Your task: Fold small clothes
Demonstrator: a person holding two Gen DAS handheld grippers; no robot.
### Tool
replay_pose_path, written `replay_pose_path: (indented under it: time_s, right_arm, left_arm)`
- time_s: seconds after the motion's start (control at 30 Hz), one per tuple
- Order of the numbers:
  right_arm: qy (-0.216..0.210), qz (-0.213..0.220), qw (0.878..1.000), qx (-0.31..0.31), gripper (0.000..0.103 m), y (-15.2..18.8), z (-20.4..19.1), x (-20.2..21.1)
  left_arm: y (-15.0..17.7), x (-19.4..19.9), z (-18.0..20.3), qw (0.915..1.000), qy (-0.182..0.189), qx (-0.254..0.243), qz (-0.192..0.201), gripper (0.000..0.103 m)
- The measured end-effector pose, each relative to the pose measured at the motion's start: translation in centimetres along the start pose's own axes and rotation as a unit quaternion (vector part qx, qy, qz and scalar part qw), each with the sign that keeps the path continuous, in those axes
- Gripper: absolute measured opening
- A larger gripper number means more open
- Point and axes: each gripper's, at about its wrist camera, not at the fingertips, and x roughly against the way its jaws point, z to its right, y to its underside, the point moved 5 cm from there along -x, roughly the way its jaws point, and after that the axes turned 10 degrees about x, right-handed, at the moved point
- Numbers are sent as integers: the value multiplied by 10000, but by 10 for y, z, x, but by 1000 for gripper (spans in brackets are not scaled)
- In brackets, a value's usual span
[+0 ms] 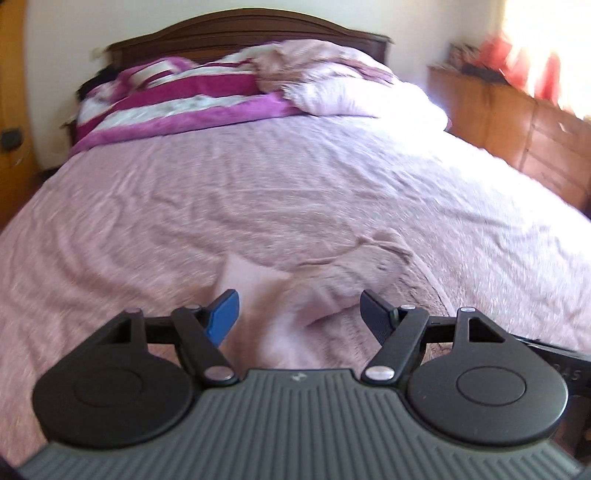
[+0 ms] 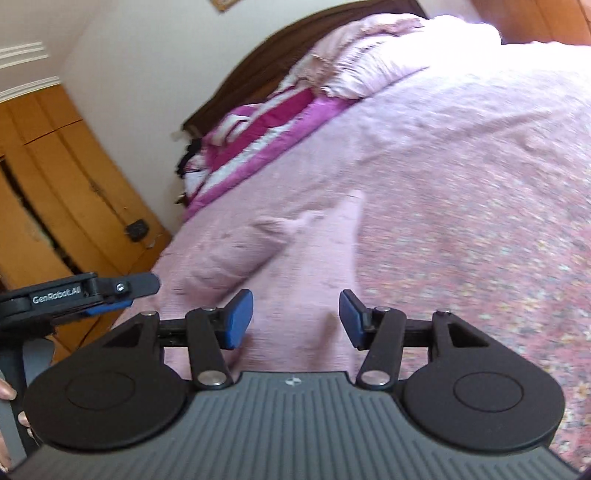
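A small pale pink garment (image 1: 258, 291) lies blurred on the pink bedspread (image 1: 295, 184), just ahead of my left gripper (image 1: 298, 299). That gripper stands open above the garment, and its pads touch nothing. In the right wrist view the same pale garment (image 2: 349, 229) stretches away from my right gripper (image 2: 296, 297), which is open with only bedspread showing between its blue pads. The left gripper (image 2: 122, 291) shows side-on at the left edge of that view, off the bed's side.
A bunched roll of pink fabric (image 2: 229, 254) sits beside the garment. A magenta and white blanket (image 1: 177, 99) and pink pillows (image 1: 332, 81) lie by the dark headboard (image 1: 240, 29). Wooden cabinets (image 1: 517, 125) flank the bed; a wardrobe (image 2: 55, 166) stands opposite.
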Motion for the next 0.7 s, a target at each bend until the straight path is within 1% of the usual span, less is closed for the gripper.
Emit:
replay_pose_path:
  time_s: [0.07,0.1,0.17,0.2,0.23,0.27,0.3,0.37,0.4,0.47,0.6,0.67,0.7]
  right_arm:
    - [-13,-58,10000,-61,62,3,8,-4]
    - [-36,-60,9999,-87,65,4,11,-7]
    - [-69,-44,9999,-88,67,4,14,-13]
    - [-99,-42,9999,-66,68,4,14,-15]
    - [-128,-39,9999,-52,68,3,15,-19]
    - [-159,-49,9999,-41,69,2,14,-22]
    - [-202,-56,9998,-26,69,2,13,-23]
    - [-315,-69,9995,44,69,-1,10,-30]
    - [-370,-83,9992,90,69,-2,7,-34]
    - [-405,-90,9989,201,69,-4,0,-38]
    - [-683,-57,9967,442,69,-5,-20,-39]
    - [-720,-89,9956,599,70,-4,-30,-39]
    - [-713,-97,9952,666,71,-4,-35,-39]
  left_arm:
    - [4,-19,11,9995,-6,-300,-95,74]
    - [7,-29,14,9989,-23,-436,-169,74]
    - [12,-45,17,9978,-135,-589,-263,72]
    - [14,-51,16,9976,-161,-615,-273,70]
    - [14,-55,14,9977,-147,-601,-262,63]
    - [14,-58,11,9982,-123,-519,-259,38]
    - [12,-59,6,9989,-115,-373,-266,15]
    - [6,-53,-11,9997,-109,124,-189,15]
    - [2,-48,-22,9991,-119,395,-135,14]
    - [-4,-42,-44,9968,-187,775,-69,14]
    - [2,-52,-80,9924,-397,1133,-266,14]
    - [9,-61,-92,9878,-314,1452,-465,17]
    - [11,-63,-96,9853,-249,1616,-493,19]
